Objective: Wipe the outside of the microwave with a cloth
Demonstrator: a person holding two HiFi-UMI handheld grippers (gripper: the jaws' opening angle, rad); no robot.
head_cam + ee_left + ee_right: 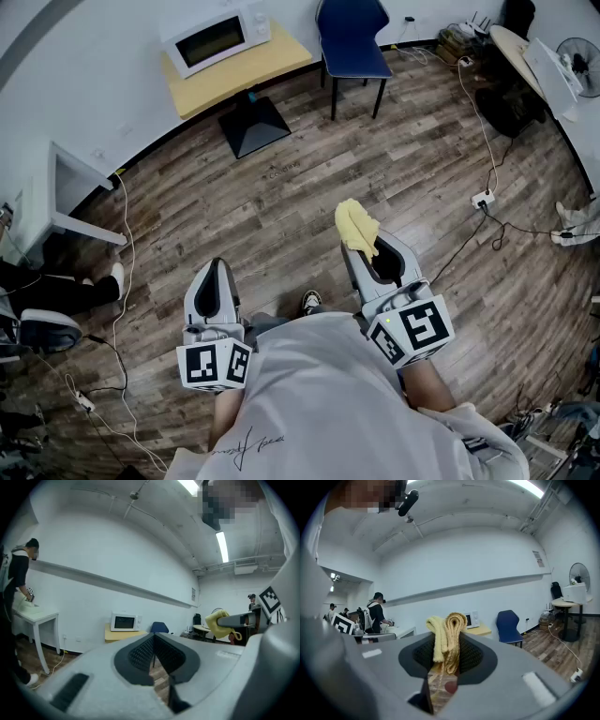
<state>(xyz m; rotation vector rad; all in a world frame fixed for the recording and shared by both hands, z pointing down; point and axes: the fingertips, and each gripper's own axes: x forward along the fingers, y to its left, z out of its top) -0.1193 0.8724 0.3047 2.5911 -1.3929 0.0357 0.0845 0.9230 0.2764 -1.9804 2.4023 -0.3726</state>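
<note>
A white microwave [216, 36] stands on a yellow table [246, 67] far ahead by the wall; it shows small in the left gripper view [124, 621] and partly behind the cloth in the right gripper view [471, 619]. My right gripper [372, 246] is shut on a folded yellow cloth [356, 226], which sticks up between its jaws [447, 639]. My left gripper [217, 274] is shut with nothing in it [153, 652]. Both are held low in front of the person's body, well short of the microwave.
A blue chair [353, 39] stands right of the yellow table. A white desk [58, 202] is at the left wall, where another person [16, 573] stands. Cables and a power strip [483, 199] lie on the wood floor at right. A fan [577, 62] and clutter fill the far right.
</note>
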